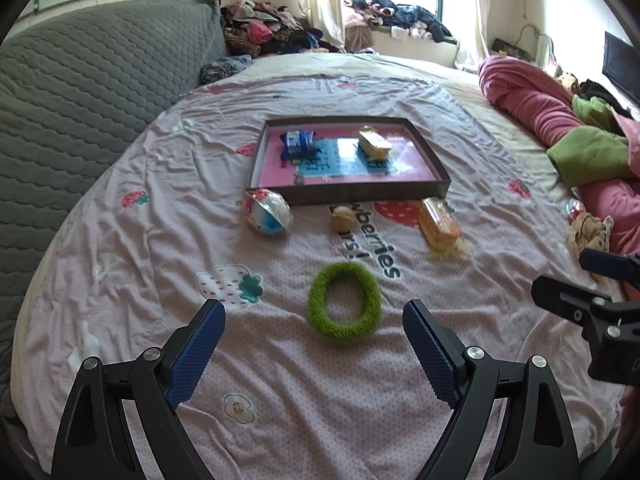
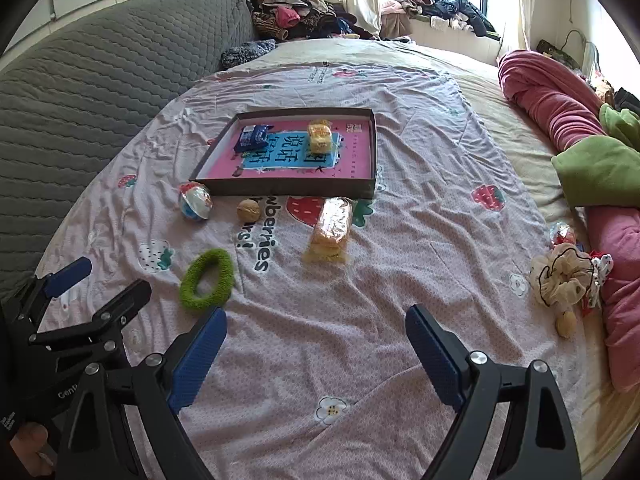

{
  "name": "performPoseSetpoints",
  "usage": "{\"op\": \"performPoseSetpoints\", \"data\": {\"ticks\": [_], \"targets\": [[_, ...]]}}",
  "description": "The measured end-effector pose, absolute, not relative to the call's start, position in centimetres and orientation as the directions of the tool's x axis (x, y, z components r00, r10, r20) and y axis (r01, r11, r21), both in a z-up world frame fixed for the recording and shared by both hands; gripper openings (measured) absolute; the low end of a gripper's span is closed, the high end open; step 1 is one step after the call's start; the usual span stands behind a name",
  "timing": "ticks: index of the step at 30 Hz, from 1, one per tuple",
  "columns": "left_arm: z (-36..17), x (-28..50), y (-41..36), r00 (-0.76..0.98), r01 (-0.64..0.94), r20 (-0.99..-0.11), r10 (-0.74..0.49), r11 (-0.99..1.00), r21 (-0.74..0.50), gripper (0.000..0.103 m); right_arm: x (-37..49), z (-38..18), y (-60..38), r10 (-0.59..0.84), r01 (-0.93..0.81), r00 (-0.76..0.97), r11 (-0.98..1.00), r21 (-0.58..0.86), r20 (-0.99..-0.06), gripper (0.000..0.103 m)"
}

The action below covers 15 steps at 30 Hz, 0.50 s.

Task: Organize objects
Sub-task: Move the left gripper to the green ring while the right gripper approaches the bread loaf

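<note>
A shallow dark tray (image 1: 360, 194) (image 2: 296, 189) with a pink floor lies on the bed and holds a blue packet (image 1: 297, 141) (image 2: 253, 137) and a yellow wrapped cake (image 1: 374, 143) (image 2: 320, 136). In front of it lie a round wrapped snack (image 1: 269, 212) (image 2: 195, 201), a walnut (image 1: 342, 219) (image 2: 248, 210), an orange wrapped bread (image 1: 439, 224) (image 2: 331, 227) and a green fuzzy hair ring (image 1: 344, 306) (image 2: 207, 279). My left gripper (image 1: 314, 312) hangs open just short of the ring. My right gripper (image 2: 316, 320) is open over bare sheet.
A strawberry-print sheet (image 1: 280, 400) covers the bed. A grey quilted headboard (image 1: 80, 92) rises at the left. Pink and green bedding (image 2: 580, 140) is piled at the right, with a cream scrunchie (image 2: 564, 276) and a second walnut (image 2: 566, 323) beside it. Clothes heap by the window.
</note>
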<state>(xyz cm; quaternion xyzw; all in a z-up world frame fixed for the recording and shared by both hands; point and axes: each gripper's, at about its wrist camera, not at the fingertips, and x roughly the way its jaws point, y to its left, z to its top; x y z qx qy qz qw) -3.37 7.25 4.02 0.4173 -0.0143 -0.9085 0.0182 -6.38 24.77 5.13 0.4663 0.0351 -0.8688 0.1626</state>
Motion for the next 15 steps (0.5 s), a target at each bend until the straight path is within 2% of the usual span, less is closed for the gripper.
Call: {"op": "performPoseSetpoints", "data": {"ticks": [15], "targets": [[0.4, -5.4, 7.4, -0.610, 0.005, -0.792, -0.030, -0.999, 0.034, 0.091, -9.2, 2.4, 24.4, -0.246, 0.309, -0.480, -0.946, 0.100, -0.842, 0.091]]}}
